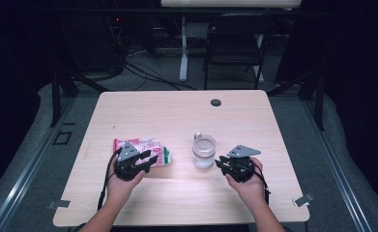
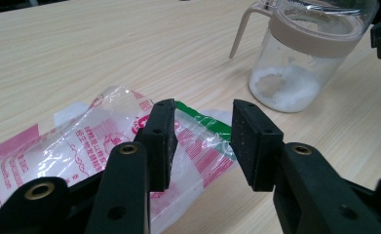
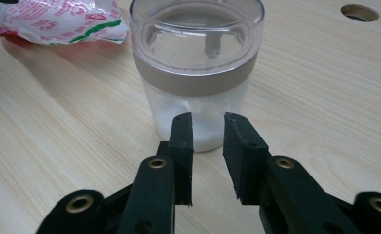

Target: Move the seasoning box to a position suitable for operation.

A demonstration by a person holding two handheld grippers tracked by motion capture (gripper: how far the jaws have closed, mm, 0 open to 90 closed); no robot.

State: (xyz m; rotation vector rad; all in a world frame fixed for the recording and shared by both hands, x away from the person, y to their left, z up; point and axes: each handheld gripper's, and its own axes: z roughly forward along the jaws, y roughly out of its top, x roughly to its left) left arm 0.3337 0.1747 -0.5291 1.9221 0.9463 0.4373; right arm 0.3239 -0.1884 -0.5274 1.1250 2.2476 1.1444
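Observation:
A pink, white and green plastic bag [image 1: 150, 149] lies flat on the left half of the wooden table [image 1: 177, 111]. To its right stands a clear jar [image 1: 204, 151] with a beige collar, a clear lid and white powder at the bottom. My left gripper [image 1: 147, 158] is over the bag's near end. In the left gripper view its jaws [image 2: 202, 141] stand apart above the crinkled bag [image 2: 81, 146], with no pad pressing on it. My right gripper [image 1: 222, 163] sits just right of the jar. Its jaws [image 3: 207, 129] are open a little, level with the jar [image 3: 198, 63] and short of its wall.
A round cable hole [image 1: 216, 102] is set in the table near its far edge. Behind the table stand a dark folding chair [image 1: 235, 43] and a white desk leg [image 1: 183, 53]. Small clips [image 1: 303, 199] sit at the near corners.

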